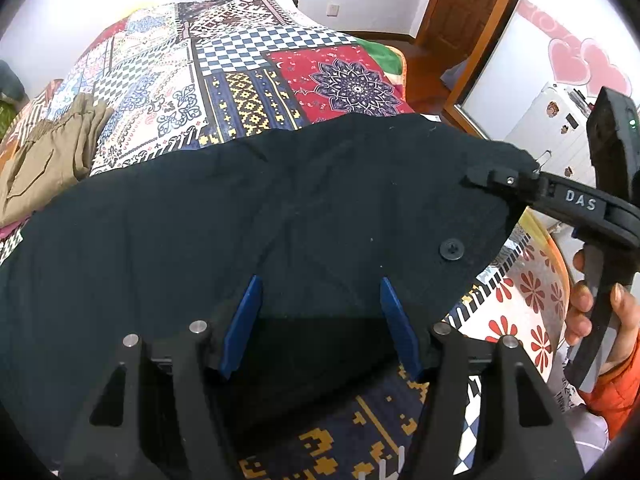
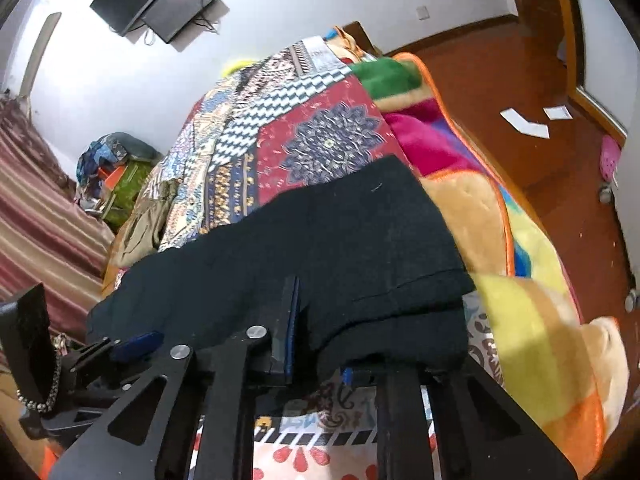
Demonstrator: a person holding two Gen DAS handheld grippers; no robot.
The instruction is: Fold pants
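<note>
Black pants lie across the near end of a bed with a patchwork cover. A black button shows near their right end. My left gripper is open, its blue fingers spread over the near edge of the pants. My right gripper enters from the right in the left wrist view and is shut on the pants' far right corner. In the right wrist view the pants drape over that gripper; one blue finger shows, the other is hidden under cloth.
Folded khaki pants lie at the bed's left side. A fleece blanket hangs off the bed's right edge over a wooden floor. A wooden door stands at the back right. A pile of bags sits by the wall.
</note>
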